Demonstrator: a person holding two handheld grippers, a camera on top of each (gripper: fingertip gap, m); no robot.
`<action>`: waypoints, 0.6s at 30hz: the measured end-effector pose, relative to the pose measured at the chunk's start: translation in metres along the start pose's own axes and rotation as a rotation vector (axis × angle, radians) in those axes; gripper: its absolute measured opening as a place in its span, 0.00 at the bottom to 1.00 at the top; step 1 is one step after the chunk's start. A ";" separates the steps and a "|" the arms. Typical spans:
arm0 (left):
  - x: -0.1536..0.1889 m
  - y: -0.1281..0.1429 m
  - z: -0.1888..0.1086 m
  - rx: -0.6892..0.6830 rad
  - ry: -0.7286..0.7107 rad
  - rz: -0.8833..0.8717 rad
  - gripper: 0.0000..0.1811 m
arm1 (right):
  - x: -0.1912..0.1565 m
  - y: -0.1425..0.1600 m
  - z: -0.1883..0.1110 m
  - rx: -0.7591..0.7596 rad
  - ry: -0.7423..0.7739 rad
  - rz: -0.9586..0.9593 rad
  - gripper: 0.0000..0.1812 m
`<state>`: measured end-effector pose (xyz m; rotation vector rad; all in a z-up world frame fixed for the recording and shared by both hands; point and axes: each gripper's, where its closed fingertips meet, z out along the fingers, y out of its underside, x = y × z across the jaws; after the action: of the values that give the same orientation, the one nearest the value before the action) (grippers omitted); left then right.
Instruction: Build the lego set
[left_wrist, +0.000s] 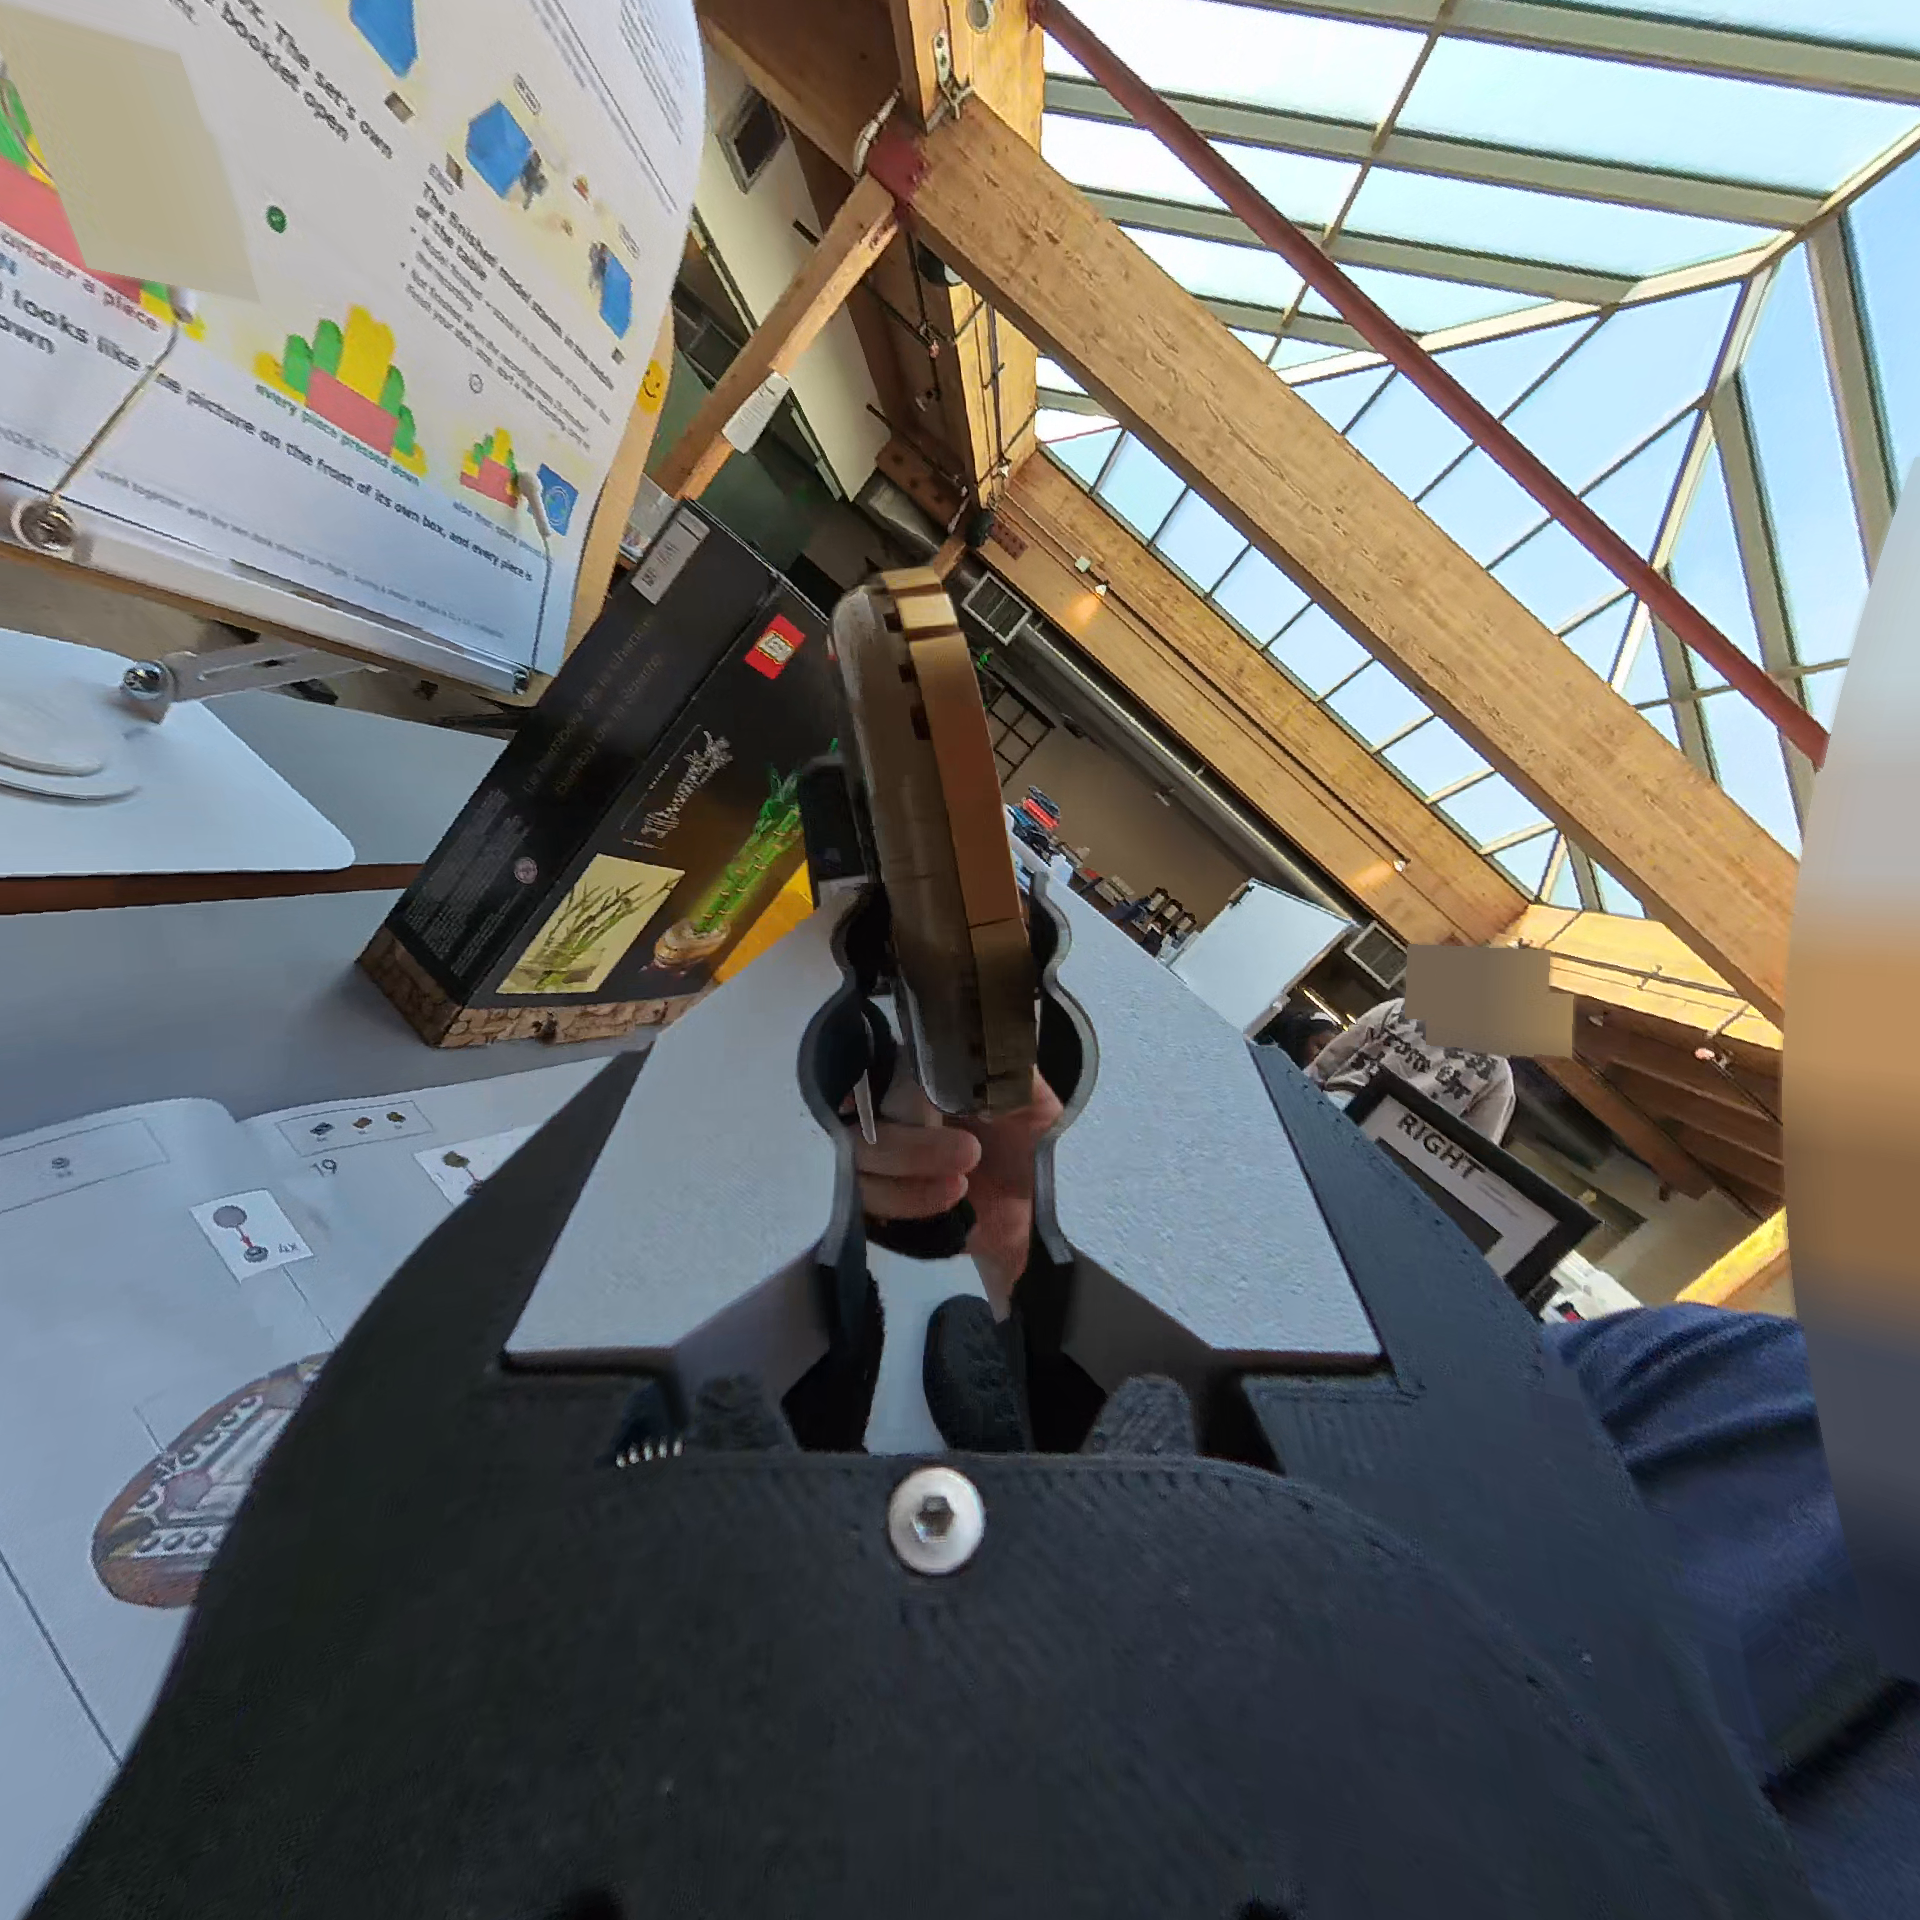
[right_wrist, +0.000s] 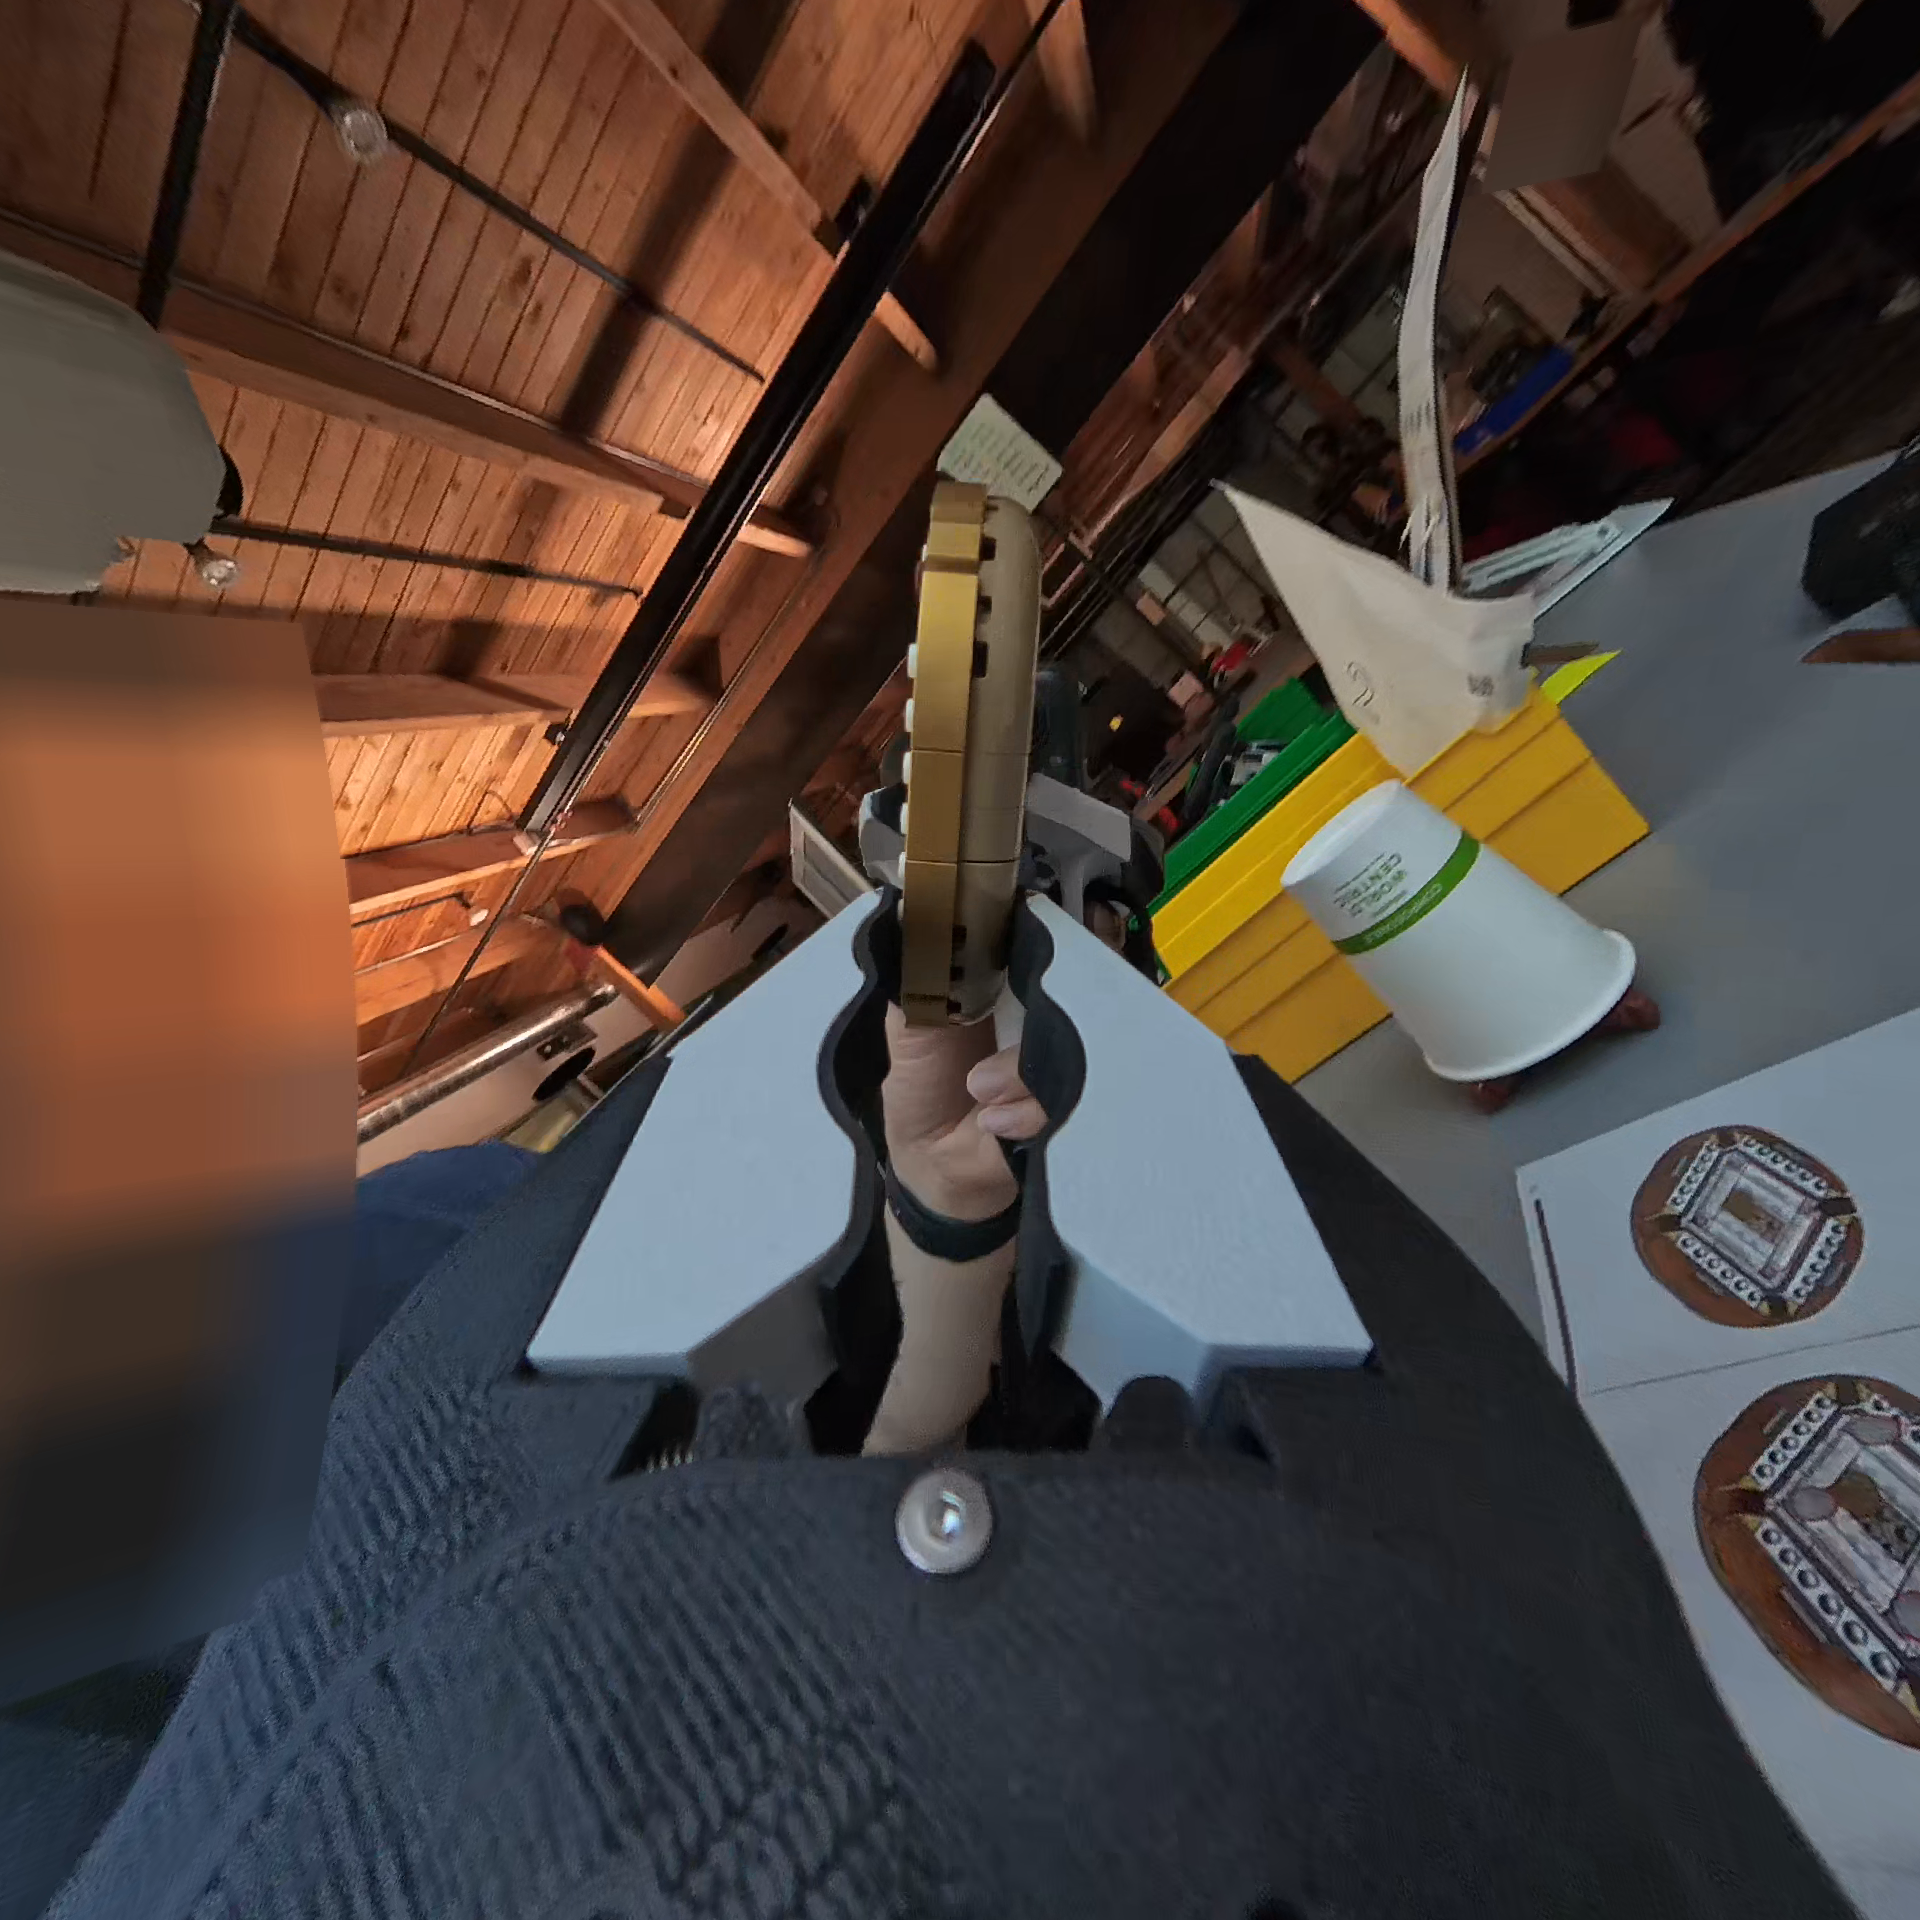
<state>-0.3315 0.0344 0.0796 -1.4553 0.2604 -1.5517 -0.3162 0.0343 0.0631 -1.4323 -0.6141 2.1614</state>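
A round gold and tan lego disc assembly (left_wrist: 935, 779) is held up in the air, edge-on to both cameras. My left gripper (left_wrist: 940, 935) is shut on its lower edge. My right gripper (right_wrist: 956, 935) is shut on the same disc (right_wrist: 971, 727) from the opposite side. White studs show along the disc's left rim in the right wrist view. The other gripper's grey body (right_wrist: 1081, 831) and the hand (right_wrist: 945, 1101) holding it show behind the disc. The disc's flat faces are mostly hidden.
The black lego box (left_wrist: 623, 831) stands on the grey table beside the open instruction booklet (left_wrist: 156, 1247), also seen in the right wrist view (right_wrist: 1766, 1351). An illustrated sheet on a stand (left_wrist: 364, 260) is at the left. An upturned paper cup (right_wrist: 1455, 935), yellow bins (right_wrist: 1507, 790) and a paper bag (right_wrist: 1403, 623) stand at the right. Both grippers' tips are close together, under 4 cm apart.
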 end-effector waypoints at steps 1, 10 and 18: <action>0.005 0.004 -0.007 -0.010 0.014 0.000 0.15 | -0.004 0.007 0.001 -0.060 -0.010 0.017 0.10; 0.021 0.062 -0.068 -0.168 0.026 -0.232 0.23 | -0.012 0.086 0.012 -0.538 0.004 0.137 0.10; 0.019 0.098 -0.103 -0.162 -0.044 -0.296 0.10 | 0.000 0.134 0.033 -0.786 0.067 0.182 0.11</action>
<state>-0.3700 -0.0753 -0.0050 -1.7137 0.1518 -1.7639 -0.3651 -0.0752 -0.0059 -1.9922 -1.4663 2.0794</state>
